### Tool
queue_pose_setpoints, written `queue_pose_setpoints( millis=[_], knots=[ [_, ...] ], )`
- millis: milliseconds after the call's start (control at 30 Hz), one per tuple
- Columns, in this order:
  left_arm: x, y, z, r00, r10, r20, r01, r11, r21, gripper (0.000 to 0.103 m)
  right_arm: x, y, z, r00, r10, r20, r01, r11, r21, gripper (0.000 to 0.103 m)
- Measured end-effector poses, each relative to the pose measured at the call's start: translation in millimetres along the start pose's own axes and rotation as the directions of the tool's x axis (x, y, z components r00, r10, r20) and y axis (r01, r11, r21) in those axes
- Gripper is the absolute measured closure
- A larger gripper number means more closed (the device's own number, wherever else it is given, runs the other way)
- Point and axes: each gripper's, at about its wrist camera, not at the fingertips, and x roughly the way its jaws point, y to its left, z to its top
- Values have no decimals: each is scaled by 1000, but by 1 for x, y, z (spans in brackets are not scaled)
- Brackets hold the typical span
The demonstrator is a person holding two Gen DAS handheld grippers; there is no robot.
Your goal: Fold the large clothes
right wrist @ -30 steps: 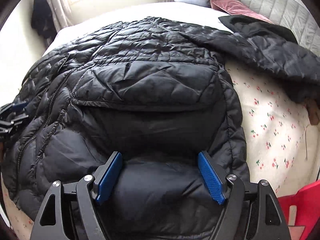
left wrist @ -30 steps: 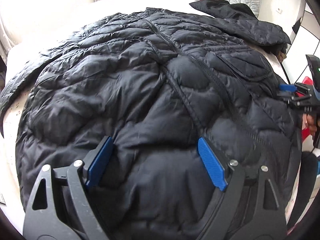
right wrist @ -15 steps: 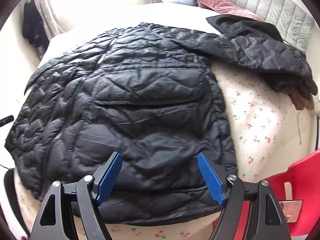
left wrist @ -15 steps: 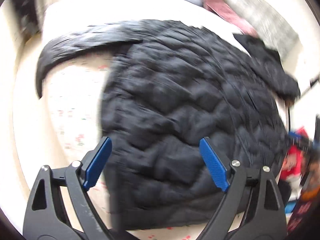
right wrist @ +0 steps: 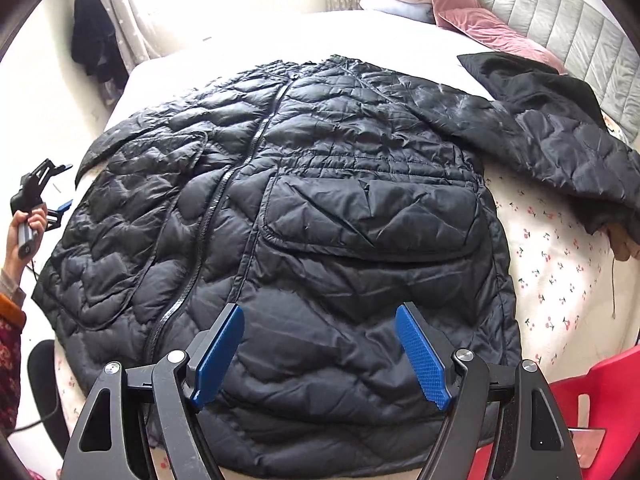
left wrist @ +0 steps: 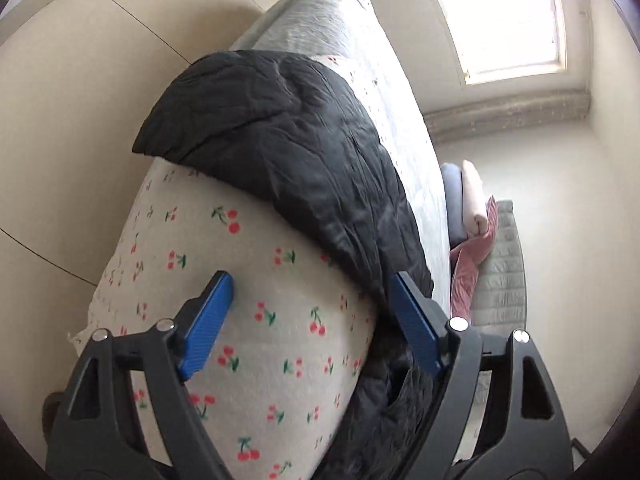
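A large black quilted jacket [right wrist: 304, 216] lies spread front-up on the bed, zipper down its middle, hem toward me, one sleeve [right wrist: 552, 140] stretched to the right. My right gripper [right wrist: 318, 356] is open and empty, hovering over the hem. My left gripper [left wrist: 310, 320] is open and empty, tilted sideways at the bed's left side; its other sleeve [left wrist: 288, 136] drapes over the cherry-print sheet [left wrist: 240, 280] ahead of it. In the right wrist view the left gripper [right wrist: 44, 196] shows held in a hand beside the jacket's left edge.
Folded bedding and a pink pillow [right wrist: 476, 20] lie by the padded headboard [right wrist: 568, 28]. A red chair [right wrist: 592, 392] stands at the bed's right front. Dark clothes [right wrist: 94, 40] hang by the curtain. A window [left wrist: 508, 16] and wall panels [left wrist: 80, 80] show in the left wrist view.
My left gripper swung off the jacket to the bed's left side and rolled sideways. My right gripper pulled back and up, so the whole jacket shows. Both stayed open.
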Motion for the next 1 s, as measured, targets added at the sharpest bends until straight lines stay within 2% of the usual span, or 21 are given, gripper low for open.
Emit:
queue_pose_setpoints(
  millis=[133,167,233,267,300,333,400,467,500,567,600,667,767,867,933,967,1000],
  knots=[
    [9,5,21,996,-26,85,31,998,-59,31,16,2,9,1000,-4,-25,4,1000,13,24],
    [8,11,30,994,-31,103,39,996,-77,38,21,2,12,1000,-2,-30,2,1000,15,24],
    [11,19,39,989,-35,143,54,990,-131,61,29,3,17,999,5,-38,-4,1000,18,24],
    [11,22,43,987,-28,157,51,987,-150,97,32,4,19,999,8,-41,-7,1000,17,24],
    [10,20,48,984,-29,176,56,987,-151,98,36,5,21,999,10,-45,-9,1000,14,24],
    [7,16,50,979,-14,204,40,991,-126,98,38,6,23,999,9,-50,-9,1000,10,24],
    [-5,-22,50,961,13,275,-15,1000,7,99,40,8,26,998,3,-63,-3,1000,-2,24],
    [-17,-79,41,940,-2,340,-64,981,184,99,38,11,29,997,2,-73,-4,1000,-28,24],
    [-21,-104,34,937,-26,348,-69,964,257,99,36,13,31,997,5,-79,-9,999,-51,24],
    [-23,-166,14,938,-75,339,-78,906,415,99,34,17,36,996,6,-90,-14,996,-90,24],
    [-22,-196,1,941,-99,324,-77,869,489,99,32,19,39,996,4,-90,-14,994,-106,24],
    [-14,-256,-34,955,-141,262,-59,774,630,99,30,23,45,997,-14,-80,3,990,-140,24],
    [7,-312,-92,975,-166,150,-9,643,766,99,30,24,55,998,-23,-53,14,987,-158,24],
    [44,-351,-157,989,-149,5,72,510,857,98,35,18,69,999,29,-45,-34,994,-106,24],
    [76,-355,-195,985,-90,-148,173,442,880,86,40,13,79,998,56,-36,-58,996,-68,24],
    [90,-350,-209,975,-50,-216,216,420,881,66,43,9,84,997,70,-30,-71,996,-47,24],
    [101,-344,-225,965,-17,-262,247,403,881,55,45,7,88,997,76,-29,-77,996,-34,24]
  ],
)
